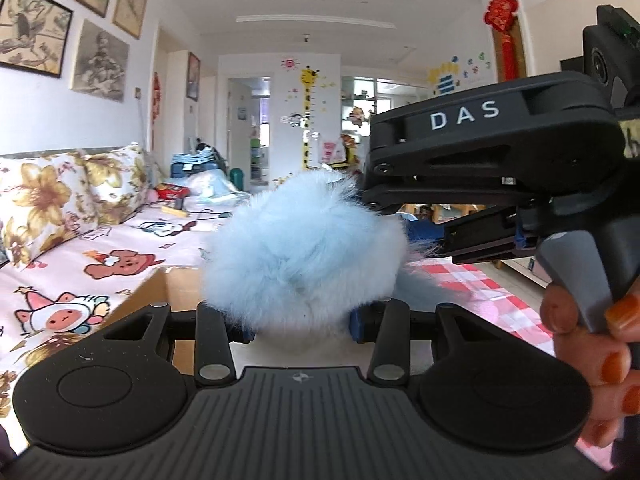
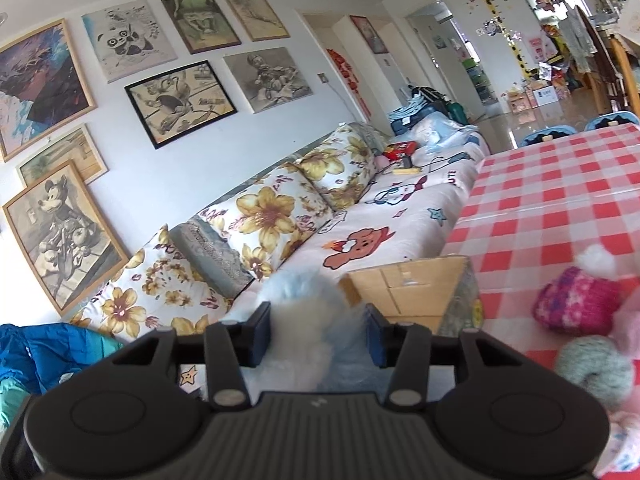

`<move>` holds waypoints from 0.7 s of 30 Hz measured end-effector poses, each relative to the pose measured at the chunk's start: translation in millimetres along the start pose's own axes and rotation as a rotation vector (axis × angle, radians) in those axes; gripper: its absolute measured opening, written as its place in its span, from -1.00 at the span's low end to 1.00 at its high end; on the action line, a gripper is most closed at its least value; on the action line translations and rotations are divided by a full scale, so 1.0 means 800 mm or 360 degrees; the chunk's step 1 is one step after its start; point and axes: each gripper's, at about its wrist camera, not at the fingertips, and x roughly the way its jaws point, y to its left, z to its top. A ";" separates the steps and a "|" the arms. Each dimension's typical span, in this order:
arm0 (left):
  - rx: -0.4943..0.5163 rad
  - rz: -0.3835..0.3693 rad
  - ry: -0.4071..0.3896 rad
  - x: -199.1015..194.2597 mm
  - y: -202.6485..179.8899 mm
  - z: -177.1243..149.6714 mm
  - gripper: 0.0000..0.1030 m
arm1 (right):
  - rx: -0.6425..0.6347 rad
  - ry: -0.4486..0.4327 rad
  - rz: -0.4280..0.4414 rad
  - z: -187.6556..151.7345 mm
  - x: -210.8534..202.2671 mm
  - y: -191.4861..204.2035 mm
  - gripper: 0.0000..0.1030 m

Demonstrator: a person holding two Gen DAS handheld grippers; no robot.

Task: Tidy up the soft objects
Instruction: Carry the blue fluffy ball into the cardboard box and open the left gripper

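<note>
Plainly, the checked tablecloth (image 2: 560, 200) is carrying the rest of the soft pile, and the open cardboard box (image 2: 412, 284) is sitting at its edge beside the sofa (image 2: 360, 232), which looks the likely place for things to go. The fluffy blue item (image 1: 304, 240) is hanging in the air between both tools: the left gripper (image 1: 300, 324) is clamping its lower part between blue pads, and the right gripper (image 2: 318, 336) is pinching another part of the same fur, its jaws drawn in as tight as they go. The risk I am seeing is that two grips on one slippery, springy bundle are pulling against each other; if the hands part or twist unevenly, the fur may be sliding out of one pair of pads and dropping short of the box, perhaps onto the sofa. The pink knitted hat (image 2: 576, 300) and grey yarn ball (image 2: 592, 364) are lying close by on the cloth, where a swinging tool could be knocking them off.
</note>
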 end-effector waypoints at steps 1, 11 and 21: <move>-0.0005 0.0012 0.0003 -0.001 0.002 0.001 -0.02 | -0.0002 0.0004 0.0006 -0.001 0.005 0.002 -0.05; -0.0107 0.0087 0.0095 -0.009 0.002 -0.005 0.01 | -0.0048 0.0047 -0.0048 -0.006 0.031 0.015 0.24; -0.0342 0.0205 0.0284 -0.008 0.013 0.003 0.40 | -0.0131 -0.0227 -0.0394 0.002 -0.015 -0.004 0.87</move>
